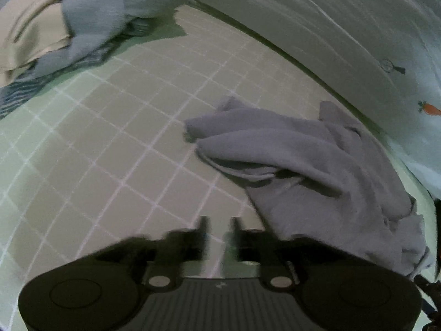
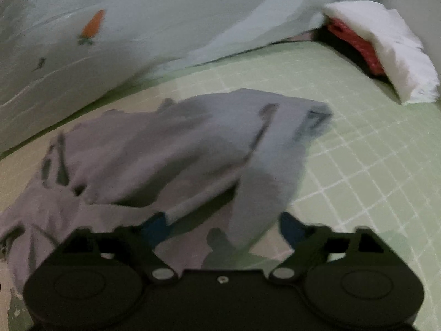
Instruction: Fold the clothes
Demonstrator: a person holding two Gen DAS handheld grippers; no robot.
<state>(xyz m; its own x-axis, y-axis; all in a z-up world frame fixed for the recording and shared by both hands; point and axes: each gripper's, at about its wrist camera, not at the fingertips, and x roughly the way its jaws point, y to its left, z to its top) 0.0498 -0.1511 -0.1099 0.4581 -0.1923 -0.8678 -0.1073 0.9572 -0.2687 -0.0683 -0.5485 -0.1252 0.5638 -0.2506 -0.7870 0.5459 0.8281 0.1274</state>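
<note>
Left gripper [image 1: 219, 224] jaws apart, nothing between them, over bare green grid sheet [image 1: 115, 149]. Crumpled grey garment [image 1: 317, 160] lies right of it, near the pale carrot-print bedding [image 1: 358, 35]. Beige and grey clothes pile [image 1: 69, 24] far left, blurred

You see the green checked bedsheet [image 1: 115, 149] carrying a crumpled grey garment [image 1: 317, 160], with piled clothes [image 1: 69, 27] upper left.

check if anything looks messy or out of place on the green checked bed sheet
The grey fleece garment lies crumpled rather than flat on the green checked sheet, bunched in loose folds. A jumbled pile of beige and grey clothes sits at the far end. Nothing looks torn or spilled.
</note>
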